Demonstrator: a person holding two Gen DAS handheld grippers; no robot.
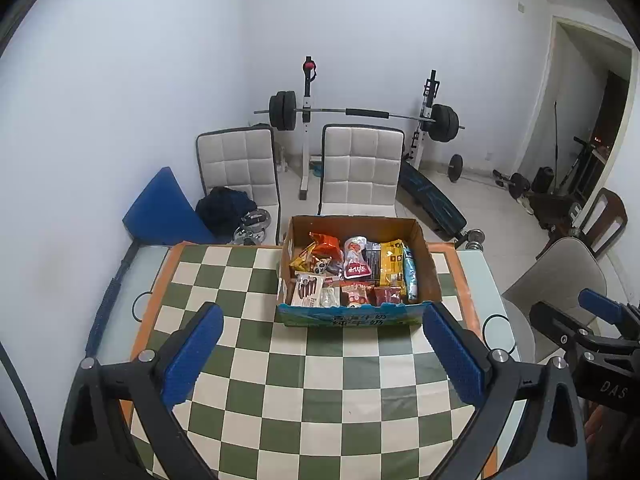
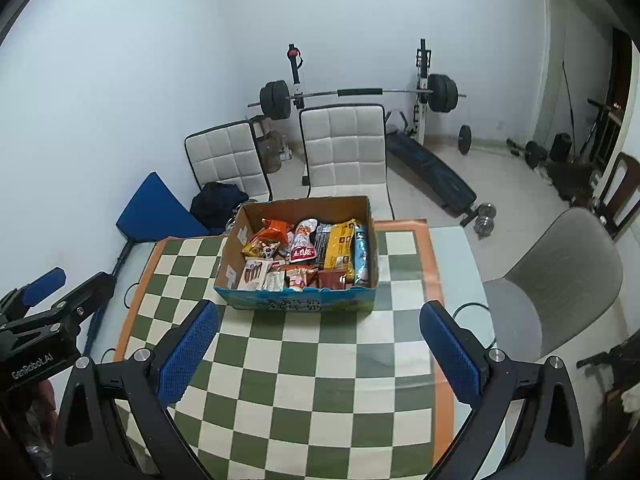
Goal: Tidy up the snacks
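1. Looking ahead, we see the cardboard box [image 1: 356, 312] packed with snack packets [image 1: 352, 268], sitting toward the far edge of the checkered tablecloth [image 1: 320, 392].
2. Beyond the table we find two quilted chairs [image 1: 360, 168], a barbell rack [image 1: 360, 114] against the wall and a grey chair [image 2: 560, 280] to the right.
3. Nothing lies between us and the box.
4. Our left gripper [image 1: 320, 356] and right gripper [image 2: 320, 352] both hang spread wide above the cloth, holding nothing.

cloth [image 1: 320, 380] green-white checks, orange border | box [image 1: 424, 264] brown | chairs [image 1: 360, 164] white
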